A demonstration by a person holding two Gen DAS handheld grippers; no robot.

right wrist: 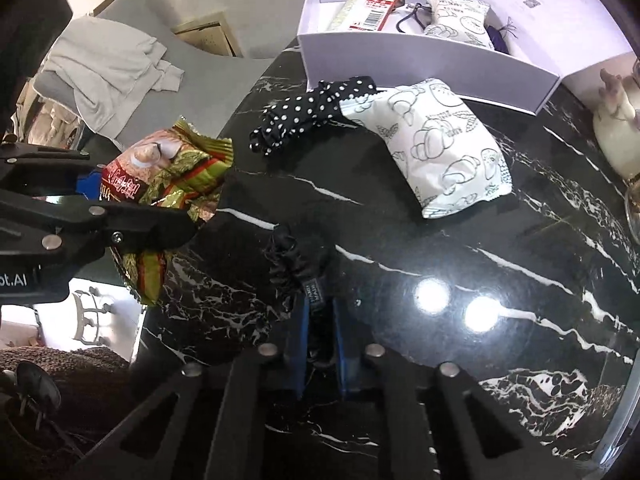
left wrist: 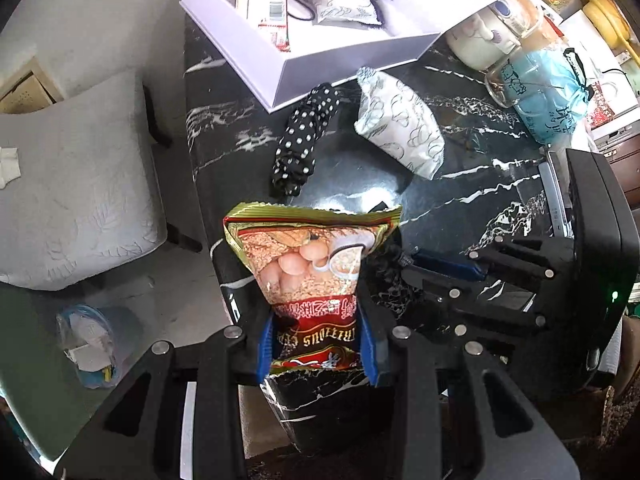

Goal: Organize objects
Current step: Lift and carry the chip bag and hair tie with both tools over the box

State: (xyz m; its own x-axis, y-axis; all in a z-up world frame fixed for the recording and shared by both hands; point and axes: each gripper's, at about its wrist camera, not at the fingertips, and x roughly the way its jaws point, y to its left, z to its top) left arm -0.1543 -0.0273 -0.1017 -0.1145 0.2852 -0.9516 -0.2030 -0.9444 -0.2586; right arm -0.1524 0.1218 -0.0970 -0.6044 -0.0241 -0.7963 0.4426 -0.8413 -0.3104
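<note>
Left gripper (left wrist: 316, 340) clamping the lower end of a green-and-red snack packet (left wrist: 312, 264), jaws narrowed onto it, packet sticking up past the blue pads (left wrist: 265, 344) over the near edge of the black marble table (left wrist: 460, 168). Same packet (right wrist: 168, 168) showing at far left of the right wrist view, hanging in the left gripper (right wrist: 120, 188) at the table edge. Right gripper (right wrist: 320, 344) pinching a black ruffled scrunchie (right wrist: 296, 264) with a small fabric label, jaws nearly together on it, scrunchie resting on the table (right wrist: 440, 248) just ahead of the fingertips. Lying loose mid-table: polka-dot black scrunchie (right wrist: 304, 116) touching a white pastry-print packet (right wrist: 440, 148), both just in front of the open white box (right wrist: 420, 68). Sitting inside the box: red-and-white barcode packet (right wrist: 372, 8), second white printed packet (right wrist: 460, 16), dark hair tie (right wrist: 408, 20). Standing to the right of the box: white mug (left wrist: 480, 40), glass jar (left wrist: 520, 80) and blue pouch (left wrist: 552, 92). Grey cushioned chair (left wrist: 76, 184) beside the table, bin (left wrist: 96, 344) on the floor below.
</note>
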